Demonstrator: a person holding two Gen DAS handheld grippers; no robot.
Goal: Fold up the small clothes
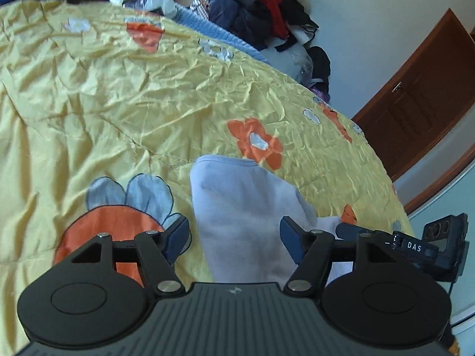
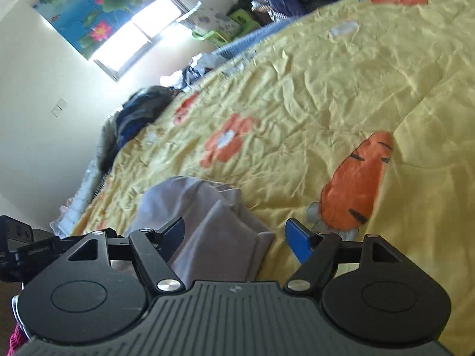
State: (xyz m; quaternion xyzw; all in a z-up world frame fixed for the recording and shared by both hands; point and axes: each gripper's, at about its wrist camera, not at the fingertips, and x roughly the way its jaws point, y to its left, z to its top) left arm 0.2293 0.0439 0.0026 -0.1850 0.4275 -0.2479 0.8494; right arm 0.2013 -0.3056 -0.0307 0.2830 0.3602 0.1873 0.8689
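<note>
Partly hidden garment (image 1: 237, 207) behind open tongs (image 1: 234, 237)

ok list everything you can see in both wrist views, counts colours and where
small garment: one, pale lilac-white, lying on the quilt just ahead of both grippers
quilt: one, yellow with orange and pale blue flower and carrot prints, covering the bed
clothes pile: one heap, red, navy and black, at the far corner of the bed
dark clothes: one heap, navy and grey, at the bed's edge below the window
door: one, brown wood, on the wall beside the bed
window: one, bright, with a lotus-print blind half down
left gripper: one, black with blue pads, open over the garment
right gripper: one, black with blue pads, open over the garment
</note>
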